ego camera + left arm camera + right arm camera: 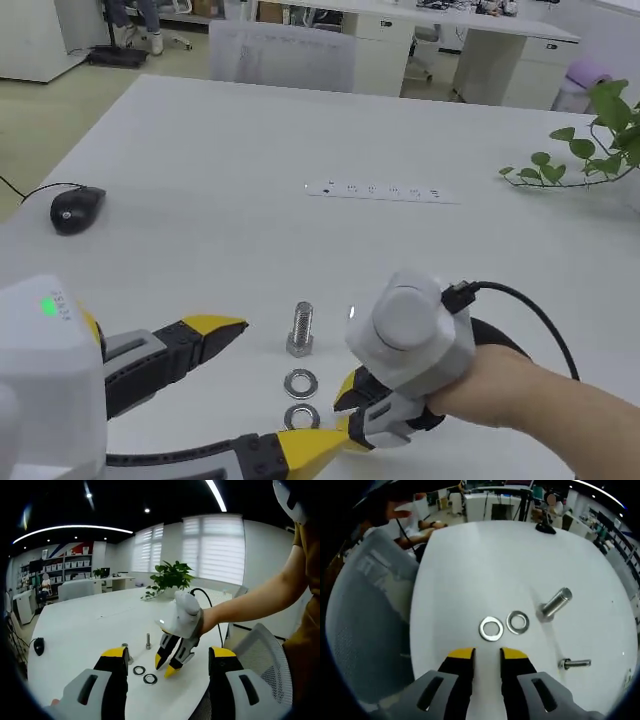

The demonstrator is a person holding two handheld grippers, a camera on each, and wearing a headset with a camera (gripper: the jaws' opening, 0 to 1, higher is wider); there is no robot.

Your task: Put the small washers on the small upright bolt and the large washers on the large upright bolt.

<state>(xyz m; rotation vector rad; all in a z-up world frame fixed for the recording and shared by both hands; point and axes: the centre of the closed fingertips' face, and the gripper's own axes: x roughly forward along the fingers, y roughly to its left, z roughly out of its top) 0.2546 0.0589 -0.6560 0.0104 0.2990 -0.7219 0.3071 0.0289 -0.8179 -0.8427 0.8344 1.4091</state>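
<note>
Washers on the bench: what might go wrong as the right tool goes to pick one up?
1. The nearer washer lies flat on the smooth table, so the right tool may push it instead of lifting it.
2. The second washer lies right beside it and could get nudged.
3. The small bolt stands close to that tool; a swing might topple it.

Table (pixel 200 150): white, my work surface, spans the frame.
Mouse (pixel 77 208): black, at the left edge of my view, cable trailing left.
Power strip (pixel 380 190): white, centre, lying flat.
Plant (pixel 590 145): green, trailing, upper right.
Chair (pixel 282 57): grey mesh back, top centre, behind the table.
</note>
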